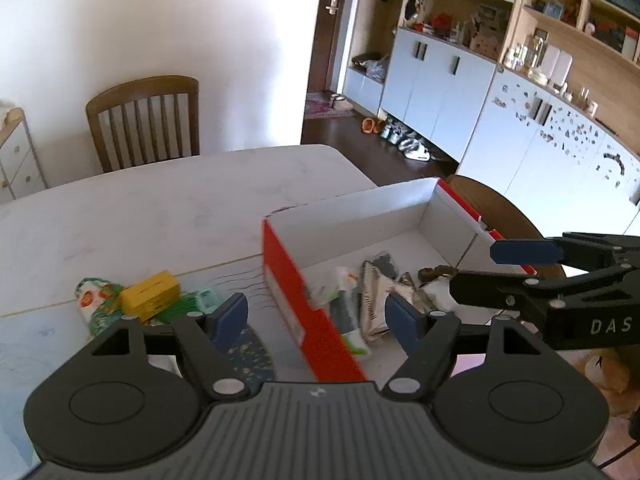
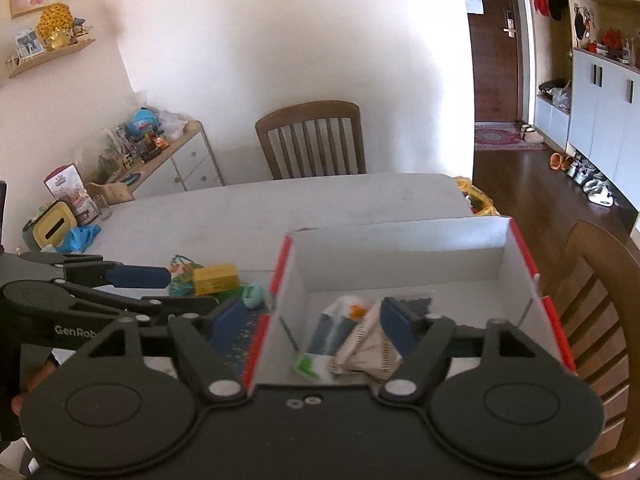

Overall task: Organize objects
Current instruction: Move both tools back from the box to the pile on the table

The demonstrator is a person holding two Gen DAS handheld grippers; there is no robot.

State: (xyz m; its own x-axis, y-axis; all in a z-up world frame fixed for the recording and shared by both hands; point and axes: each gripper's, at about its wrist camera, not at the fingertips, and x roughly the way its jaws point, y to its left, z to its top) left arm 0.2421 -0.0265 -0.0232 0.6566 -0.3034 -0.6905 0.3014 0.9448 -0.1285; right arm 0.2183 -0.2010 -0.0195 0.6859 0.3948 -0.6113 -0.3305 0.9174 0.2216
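"DAS" on right gripper (image 1: 516,276); "GenRob" on left gripper (image 2: 160,292).

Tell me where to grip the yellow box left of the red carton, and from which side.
Judging by its pose, grip the yellow box across its narrow width, coming from above: it lies lengthwise atop the packets, top face clear, other items crowding its base.

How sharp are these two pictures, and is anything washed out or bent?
Left wrist view: red box smeared by motion blur, white wall overexposed, cabinets bowed by the fisheye. Right wrist view: packets in the box blurred, wall glaring.
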